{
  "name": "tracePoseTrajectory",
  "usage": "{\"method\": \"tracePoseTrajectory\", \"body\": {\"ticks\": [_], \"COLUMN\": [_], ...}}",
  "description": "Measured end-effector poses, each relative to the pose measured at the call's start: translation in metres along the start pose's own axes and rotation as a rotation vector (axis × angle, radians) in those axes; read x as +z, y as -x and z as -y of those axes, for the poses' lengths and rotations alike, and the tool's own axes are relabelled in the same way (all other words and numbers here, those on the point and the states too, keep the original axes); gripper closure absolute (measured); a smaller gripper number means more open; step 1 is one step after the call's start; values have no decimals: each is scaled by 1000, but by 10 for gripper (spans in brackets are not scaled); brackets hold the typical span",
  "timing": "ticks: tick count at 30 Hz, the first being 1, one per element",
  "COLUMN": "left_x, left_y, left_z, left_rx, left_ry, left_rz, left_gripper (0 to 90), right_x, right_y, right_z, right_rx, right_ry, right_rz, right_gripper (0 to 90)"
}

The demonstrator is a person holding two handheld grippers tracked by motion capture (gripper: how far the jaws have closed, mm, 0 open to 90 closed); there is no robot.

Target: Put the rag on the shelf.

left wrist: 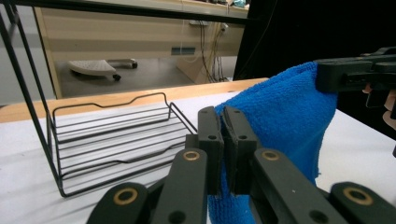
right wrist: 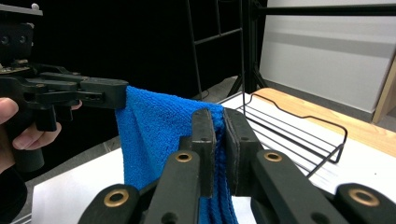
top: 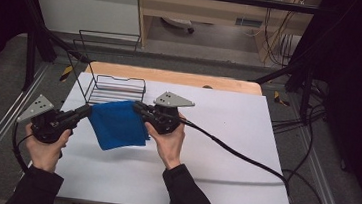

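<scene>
A: Left gripper (top: 88, 109), what's it doing?

B: Jaws pressed together on one upper corner of the blue microfibre cloth (top: 118, 124). In the left gripper view, cloth edge is pinched right btwn the two black jaws.

A: And the right gripper (top: 138, 108)?

B: Same, clamped on the opposite upper corner. Right gripper view shows terry fabric squeezed btwn its jaws, w/ the left gripper (right wrist: 109, 93) biting the far corner.

A: So where's the cloth exactly?

B: Held up btwn both grippers, top edge stretched across, rest hanging down toward the white table top (top: 225, 146). Sits over the left-centre of the table. Can't tell if the bottom edge touches the surface.

A: Anything near it?

B: Black wire rack (top: 115, 88) just behind the cloth, toward the far left of the table, tall wire back standing upright. Looks apart from the cloth. Cable (top: 244, 158) trails from the right gripper across the table to the right edge.

A: Hands?

B: Left hand (top: 46, 149) and right hand (top: 169, 141) each grip a handle, dark sleeves.
</scene>
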State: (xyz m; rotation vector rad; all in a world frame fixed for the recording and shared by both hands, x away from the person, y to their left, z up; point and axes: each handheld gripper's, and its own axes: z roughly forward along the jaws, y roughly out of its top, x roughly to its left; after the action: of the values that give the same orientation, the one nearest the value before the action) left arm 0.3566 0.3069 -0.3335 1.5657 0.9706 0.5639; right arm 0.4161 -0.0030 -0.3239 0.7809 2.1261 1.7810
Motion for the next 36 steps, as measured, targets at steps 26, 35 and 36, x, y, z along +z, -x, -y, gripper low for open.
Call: {"method": "tracePoseTrajectory", "body": {"ticks": [26,35,36], "left_x": [-9,-10,-10], "left_y": [-13,-18,-20], "left_z": [-47,-64,-68], "left_rx": [1,8,12], "left_ry": [149,199,208], "left_rz": [-50,-67,-77], "left_gripper": [865,867,866], "right_x": [12,20,21], "right_y": [-13,-14,-14], "right_z": [-49,-66,-68], "right_rx": [-44,-55,-58], "right_ry": [135,174,177], "right_rz": [33,47,50], "right_gripper": [840,841,842]}}
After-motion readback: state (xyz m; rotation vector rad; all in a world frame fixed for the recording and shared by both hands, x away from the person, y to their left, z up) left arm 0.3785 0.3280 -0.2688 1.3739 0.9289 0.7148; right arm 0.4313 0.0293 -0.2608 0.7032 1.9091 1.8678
